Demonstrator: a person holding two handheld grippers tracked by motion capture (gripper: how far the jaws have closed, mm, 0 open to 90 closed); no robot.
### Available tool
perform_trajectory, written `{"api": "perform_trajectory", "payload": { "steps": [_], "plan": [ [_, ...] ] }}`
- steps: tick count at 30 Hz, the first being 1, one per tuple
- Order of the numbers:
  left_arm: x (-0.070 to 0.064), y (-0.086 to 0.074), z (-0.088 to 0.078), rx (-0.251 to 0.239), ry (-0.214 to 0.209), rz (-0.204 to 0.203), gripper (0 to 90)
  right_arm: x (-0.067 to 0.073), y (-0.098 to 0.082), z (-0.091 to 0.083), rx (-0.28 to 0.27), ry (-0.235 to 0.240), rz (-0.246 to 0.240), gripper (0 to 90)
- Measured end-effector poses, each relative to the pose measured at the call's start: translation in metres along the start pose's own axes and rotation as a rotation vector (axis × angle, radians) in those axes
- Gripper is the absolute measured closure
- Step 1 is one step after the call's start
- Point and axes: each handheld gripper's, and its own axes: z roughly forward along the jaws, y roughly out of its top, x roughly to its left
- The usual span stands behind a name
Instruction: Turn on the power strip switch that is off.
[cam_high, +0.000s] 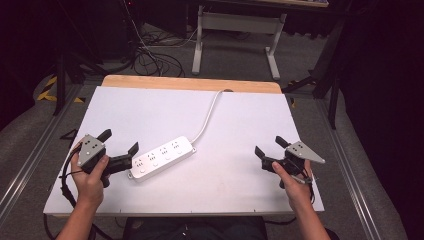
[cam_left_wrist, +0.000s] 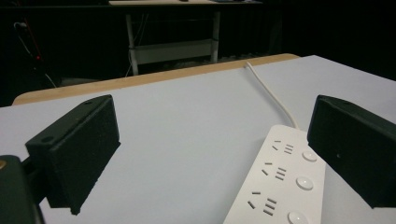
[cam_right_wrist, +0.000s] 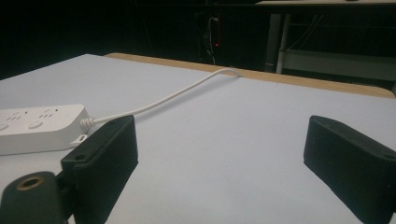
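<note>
Three socket buttons (cam_left_wrist: 304, 182): left gripper view resolves.

Left gripper (cam_high: 119, 147): black jaws, grey triangular screw-dotted plate, black cable | Right gripper (cam_high: 270, 145): black jaws, grey triangular plate | Forearms: bare, no sleeves

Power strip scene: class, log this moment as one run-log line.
left gripper: open, beside power strip | right gripper: open, empty | strip: flat on table, cord runs to far edge

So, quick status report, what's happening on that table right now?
Left gripper open, beside white plastic power strip. Right gripper open, holding nothing. Strip's white cord trails off far edge.
</note>
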Motion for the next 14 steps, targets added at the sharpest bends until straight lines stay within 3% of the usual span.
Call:
{"api": "perform_trajectory", "payload": {
  "steps": [14],
  "plan": [
    [0.0013, -0.0005, -0.0007, 0.008, 0.004, 0.000, 3.3, 0.0002, -0.0005, 0.0043, 0.008, 0.007, -0.002, 10.3]
  ]
}}
